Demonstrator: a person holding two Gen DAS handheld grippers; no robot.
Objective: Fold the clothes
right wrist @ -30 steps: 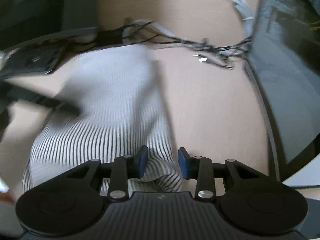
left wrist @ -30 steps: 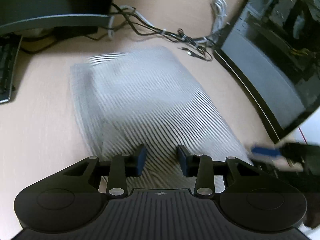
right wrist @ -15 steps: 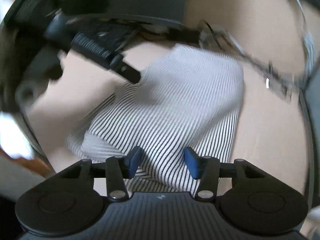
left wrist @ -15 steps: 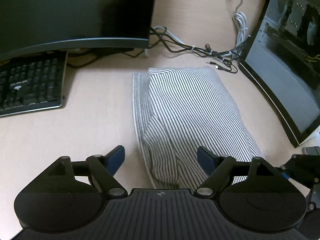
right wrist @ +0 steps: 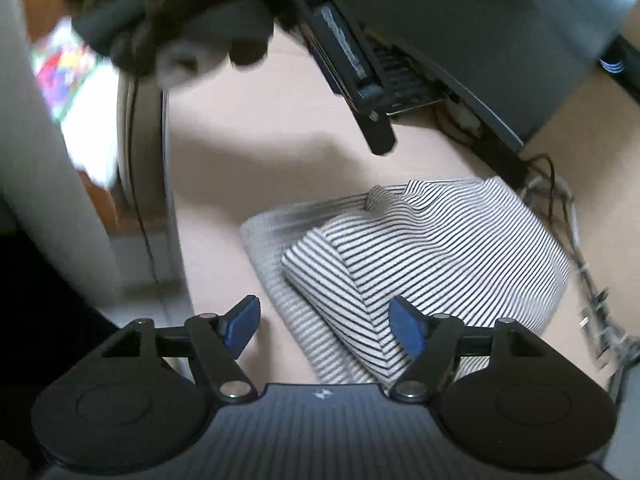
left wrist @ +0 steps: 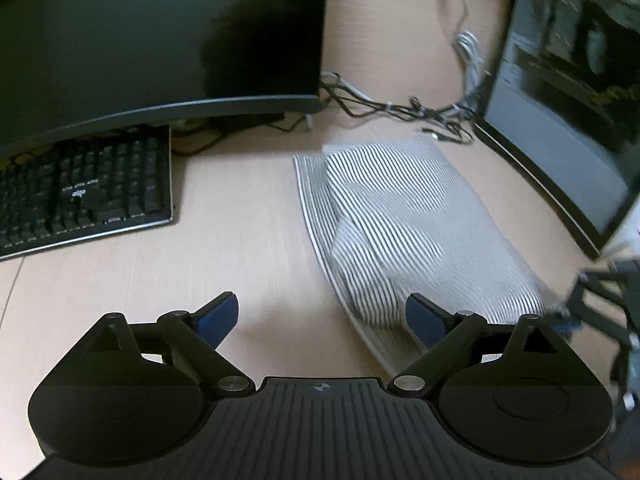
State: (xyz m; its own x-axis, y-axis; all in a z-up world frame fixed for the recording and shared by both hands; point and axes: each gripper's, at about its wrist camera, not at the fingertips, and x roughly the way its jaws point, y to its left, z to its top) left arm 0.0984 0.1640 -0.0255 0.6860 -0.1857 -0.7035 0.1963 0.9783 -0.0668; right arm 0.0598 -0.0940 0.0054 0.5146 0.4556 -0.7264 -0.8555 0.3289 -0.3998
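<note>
A black-and-white striped garment [left wrist: 412, 224] lies folded in a compact bundle on the light wooden desk [left wrist: 240, 248]. It also shows in the right wrist view [right wrist: 432, 256]. My left gripper [left wrist: 322, 318] is open and empty, above the desk just left of the bundle's near end. My right gripper [right wrist: 322, 326] is open and empty, raised over the bundle's near corner. The other gripper's tip [left wrist: 592, 296] shows blurred at the right edge of the left wrist view, and the gloved hand holding the left gripper [right wrist: 192, 28] shows at the top of the right wrist view.
A black keyboard [left wrist: 80, 192] lies at left under a dark monitor [left wrist: 152, 48]. A tangle of cables [left wrist: 400, 112] runs behind the garment. A computer case with a glass side [left wrist: 568, 112] stands at right. The desk's front edge [right wrist: 172, 200] is at left in the right wrist view.
Both grippers opened and let go of the striped garment, then pulled back and up from it. The garment now rests folded on the desk.
</note>
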